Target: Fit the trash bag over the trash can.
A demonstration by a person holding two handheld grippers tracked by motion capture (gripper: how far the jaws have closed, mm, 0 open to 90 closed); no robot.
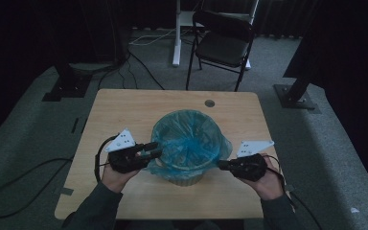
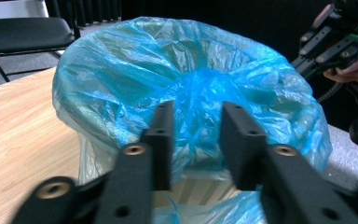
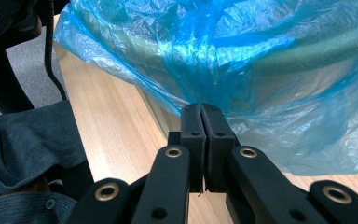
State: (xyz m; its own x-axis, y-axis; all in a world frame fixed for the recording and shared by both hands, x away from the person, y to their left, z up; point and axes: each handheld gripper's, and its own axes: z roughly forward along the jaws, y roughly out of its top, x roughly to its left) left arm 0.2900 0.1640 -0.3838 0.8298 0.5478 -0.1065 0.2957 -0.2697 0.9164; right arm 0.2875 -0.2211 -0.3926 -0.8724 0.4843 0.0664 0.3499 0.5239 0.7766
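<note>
A pale bin lined with a blue plastic bag stands in the middle of the wooden table. The bag's edge is folded out over the rim. My left gripper is at the bin's left rim. In the left gripper view it is open, with the bag just beyond its fingertips and nothing pressed between the pads. My right gripper is at the bin's right side. In the right gripper view it is shut on a gathered fold of the bag.
A round cable hole lies in the table behind the bin. A black folding chair and a white desk leg stand on the carpet beyond the table. Cables run across the floor at left.
</note>
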